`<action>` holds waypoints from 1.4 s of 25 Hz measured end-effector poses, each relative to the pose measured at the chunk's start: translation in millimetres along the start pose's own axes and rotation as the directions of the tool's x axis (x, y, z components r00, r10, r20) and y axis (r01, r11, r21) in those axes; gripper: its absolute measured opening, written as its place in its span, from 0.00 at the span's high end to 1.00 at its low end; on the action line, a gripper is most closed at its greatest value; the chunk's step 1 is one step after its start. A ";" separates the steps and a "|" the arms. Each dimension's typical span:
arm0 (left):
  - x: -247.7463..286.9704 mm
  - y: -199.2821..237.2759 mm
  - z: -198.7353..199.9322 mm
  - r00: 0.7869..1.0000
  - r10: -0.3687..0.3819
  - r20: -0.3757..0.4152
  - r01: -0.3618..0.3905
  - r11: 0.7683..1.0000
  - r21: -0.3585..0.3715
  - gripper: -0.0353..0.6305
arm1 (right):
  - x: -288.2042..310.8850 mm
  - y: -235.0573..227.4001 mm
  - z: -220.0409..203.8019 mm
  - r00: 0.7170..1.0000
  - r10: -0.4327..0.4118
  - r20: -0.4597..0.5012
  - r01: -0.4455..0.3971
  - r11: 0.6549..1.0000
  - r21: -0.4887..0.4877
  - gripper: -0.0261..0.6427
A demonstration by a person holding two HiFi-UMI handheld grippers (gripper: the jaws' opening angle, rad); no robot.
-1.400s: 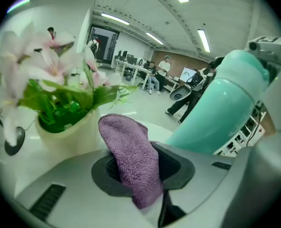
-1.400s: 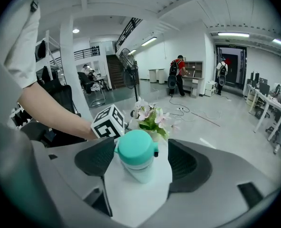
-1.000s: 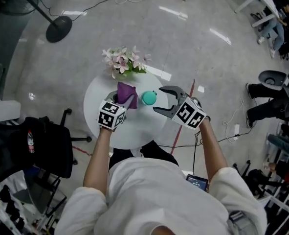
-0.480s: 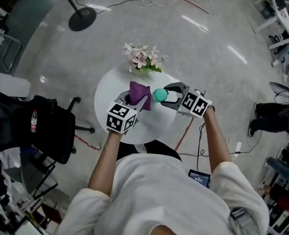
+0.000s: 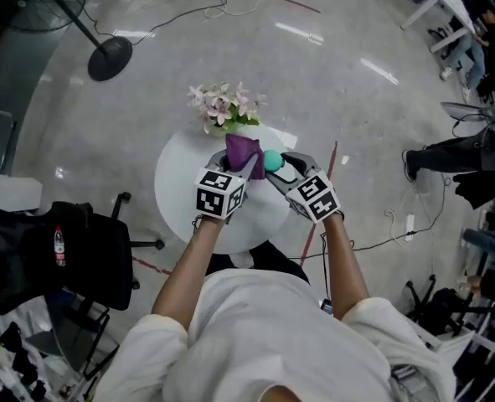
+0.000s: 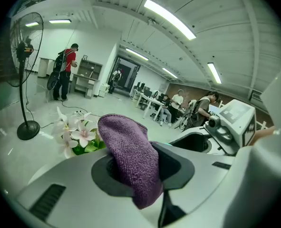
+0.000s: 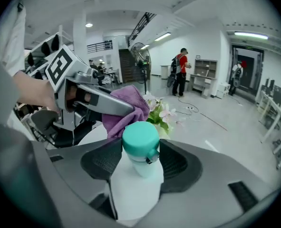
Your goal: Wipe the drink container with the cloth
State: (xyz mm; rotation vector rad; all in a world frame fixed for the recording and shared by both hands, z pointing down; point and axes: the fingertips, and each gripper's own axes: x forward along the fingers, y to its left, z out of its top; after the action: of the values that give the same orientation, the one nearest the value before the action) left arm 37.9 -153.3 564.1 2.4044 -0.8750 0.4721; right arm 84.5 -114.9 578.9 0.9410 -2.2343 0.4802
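Observation:
A white drink bottle with a teal cap [image 7: 140, 144] stands upright between the pads of my right gripper [image 7: 140, 164], which has just been closing and now grips its body. In the head view the bottle [image 5: 272, 160] sits over the round white table [image 5: 180, 199]. My left gripper [image 6: 145, 175] is shut on a purple cloth [image 6: 130, 158], which bulges out past its jaws. The cloth [image 5: 242, 150] is right beside the cap on its left. In the right gripper view the cloth [image 7: 129, 107] hangs just behind the cap; whether they touch I cannot tell.
A pot of pink and white flowers [image 5: 224, 107] stands at the table's far edge, just beyond the cloth. A black office chair [image 5: 59, 258] is left of the table, a fan's base [image 5: 109, 59] farther off. Cables cross the floor, and people sit at the right.
The right gripper stood open beside the bottle; now its jaws hold it. The left gripper has risen and brought the cloth closer to the cap.

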 end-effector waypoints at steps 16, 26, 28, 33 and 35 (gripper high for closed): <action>70.2 5.8 -38.4 0.926 -0.341 -0.163 0.363 0.923 0.128 0.77 | -8.3 -4.9 -13.8 0.917 -0.391 -0.075 0.389 0.838 0.382 0.58; 126.2 28.7 -111.5 0.849 -0.373 -0.374 0.458 0.873 0.169 0.77 | -8.4 -4.1 -19.5 0.893 -0.441 -0.090 0.435 0.792 0.428 0.58; 136.4 34.8 -126.8 0.843 -0.348 -0.411 0.451 0.873 0.186 0.77 | -7.7 -3.8 -20.7 0.895 -0.438 -0.088 0.432 0.797 0.423 0.57; 153.0 47.4 -149.4 0.831 -0.293 -0.473 0.416 0.892 0.178 0.76 | -5.1 -4.8 -23.3 0.899 -0.429 -0.089 0.426 0.810 0.403 0.57; 152.2 48.9 -148.5 0.841 -0.267 -0.470 0.391 0.901 0.187 0.76 | -2.4 -4.1 -27.1 0.905 -0.412 -0.106 0.420 0.826 0.377 0.57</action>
State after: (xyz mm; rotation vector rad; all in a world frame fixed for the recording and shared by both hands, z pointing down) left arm 95.4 -171.3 773.8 2.4746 -0.1916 0.9971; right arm 100.5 -101.6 596.9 1.5821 -1.8599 0.7398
